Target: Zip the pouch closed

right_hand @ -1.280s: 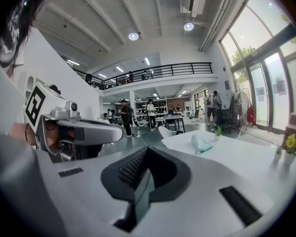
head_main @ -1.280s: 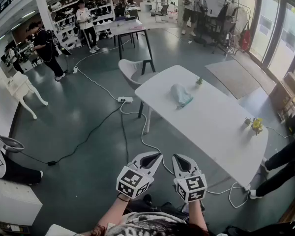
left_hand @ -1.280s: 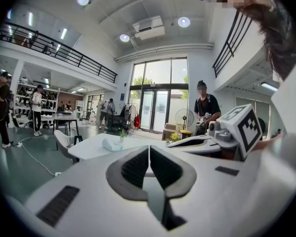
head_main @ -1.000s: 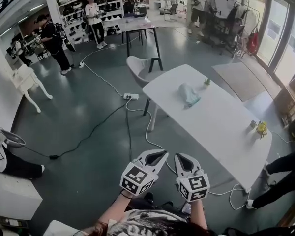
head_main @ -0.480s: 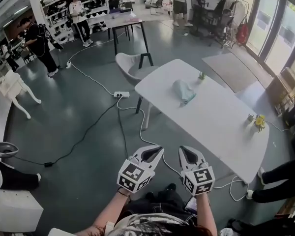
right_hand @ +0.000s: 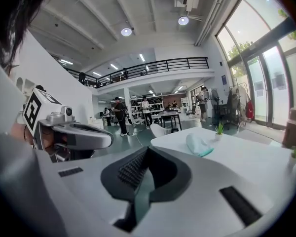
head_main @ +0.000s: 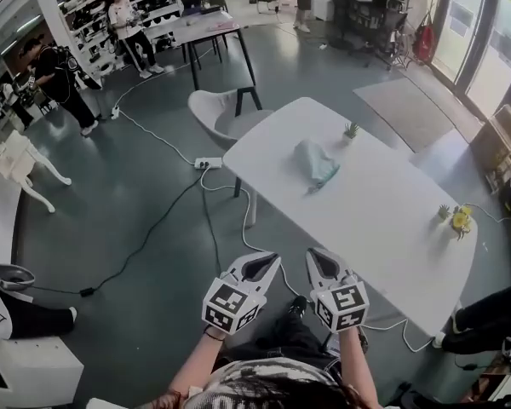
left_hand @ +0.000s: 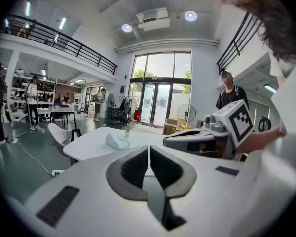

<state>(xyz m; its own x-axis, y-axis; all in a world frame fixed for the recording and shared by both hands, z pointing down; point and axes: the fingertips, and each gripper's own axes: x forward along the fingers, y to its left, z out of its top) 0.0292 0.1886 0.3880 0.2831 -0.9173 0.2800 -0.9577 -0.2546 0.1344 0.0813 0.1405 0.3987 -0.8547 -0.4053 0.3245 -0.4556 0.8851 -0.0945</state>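
closed, empty left gripper [head_main: 273,262] and right gripper [head_main: 312,256] hover off the table's [head_main: 366,228] 7 o'clock edge; pouch's [head_main: 313,162] long axis runs 11-to-5.

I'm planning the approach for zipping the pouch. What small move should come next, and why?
Probably step closer to the table, bringing both grippers toward the pouch: it lies far up the tabletop, while the left gripper and right gripper, both shut and empty, hang short of the table's near edge.
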